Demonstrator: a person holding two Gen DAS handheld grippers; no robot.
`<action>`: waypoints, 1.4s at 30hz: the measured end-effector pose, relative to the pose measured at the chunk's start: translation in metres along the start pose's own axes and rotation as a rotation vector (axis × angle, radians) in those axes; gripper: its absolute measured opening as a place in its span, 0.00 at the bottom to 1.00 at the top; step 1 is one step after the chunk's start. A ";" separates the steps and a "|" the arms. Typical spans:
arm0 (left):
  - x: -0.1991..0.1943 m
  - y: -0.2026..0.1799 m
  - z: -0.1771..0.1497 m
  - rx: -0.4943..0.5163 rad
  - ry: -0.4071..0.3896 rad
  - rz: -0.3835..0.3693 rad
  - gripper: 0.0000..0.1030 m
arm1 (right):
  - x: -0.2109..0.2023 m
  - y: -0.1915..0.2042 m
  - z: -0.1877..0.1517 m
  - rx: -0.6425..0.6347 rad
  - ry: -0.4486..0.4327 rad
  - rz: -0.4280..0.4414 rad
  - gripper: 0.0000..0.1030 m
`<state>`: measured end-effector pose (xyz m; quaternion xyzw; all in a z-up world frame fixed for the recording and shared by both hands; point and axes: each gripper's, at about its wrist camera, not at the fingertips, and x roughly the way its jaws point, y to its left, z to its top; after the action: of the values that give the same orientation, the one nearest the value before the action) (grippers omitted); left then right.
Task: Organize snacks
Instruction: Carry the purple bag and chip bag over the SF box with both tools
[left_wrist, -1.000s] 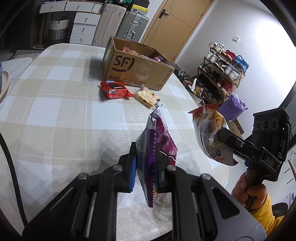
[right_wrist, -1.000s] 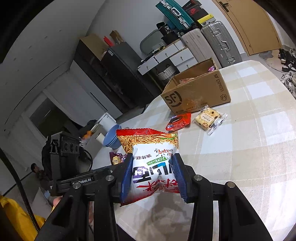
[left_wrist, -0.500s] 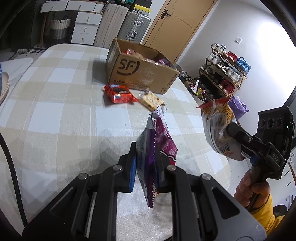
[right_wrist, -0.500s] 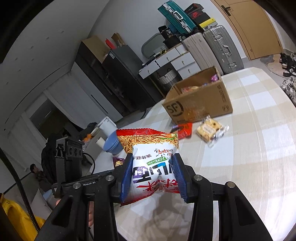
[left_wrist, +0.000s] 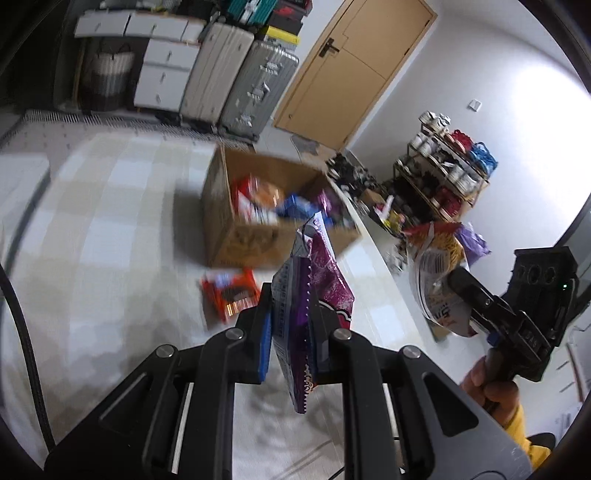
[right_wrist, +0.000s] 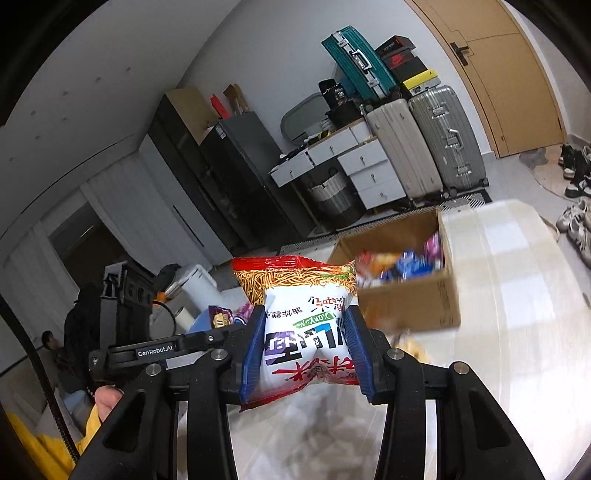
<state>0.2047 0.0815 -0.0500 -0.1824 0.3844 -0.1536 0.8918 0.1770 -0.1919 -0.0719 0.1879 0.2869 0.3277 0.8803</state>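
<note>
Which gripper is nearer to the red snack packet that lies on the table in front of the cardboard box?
Left. The left gripper, gripping a purple packet, hangs just beside the red snack packet; the right gripper is farther off, past the table's edge.

A purple snack packet (left_wrist: 306, 295) is clamped edgewise in the left tongs (left_wrist: 290, 332) above the checked bench (left_wrist: 92, 258), before an open cardboard box (left_wrist: 236, 236) of snacks.

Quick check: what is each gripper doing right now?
Left gripper: shut on the purple snack packet.
Right gripper: shut on the noodle snack bag.
</note>
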 end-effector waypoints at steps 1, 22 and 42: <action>0.003 -0.002 0.009 0.010 -0.006 0.008 0.12 | 0.004 0.000 0.009 -0.007 -0.004 -0.007 0.42; 0.156 -0.013 0.166 0.160 0.049 0.186 0.12 | 0.135 -0.066 0.115 0.005 0.095 -0.161 0.42; 0.218 -0.029 0.155 0.255 0.095 0.151 0.12 | 0.169 -0.099 0.106 0.052 0.152 -0.256 0.42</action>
<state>0.4592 -0.0024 -0.0754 -0.0310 0.4161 -0.1421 0.8976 0.3948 -0.1622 -0.1072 0.1471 0.3829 0.2183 0.8855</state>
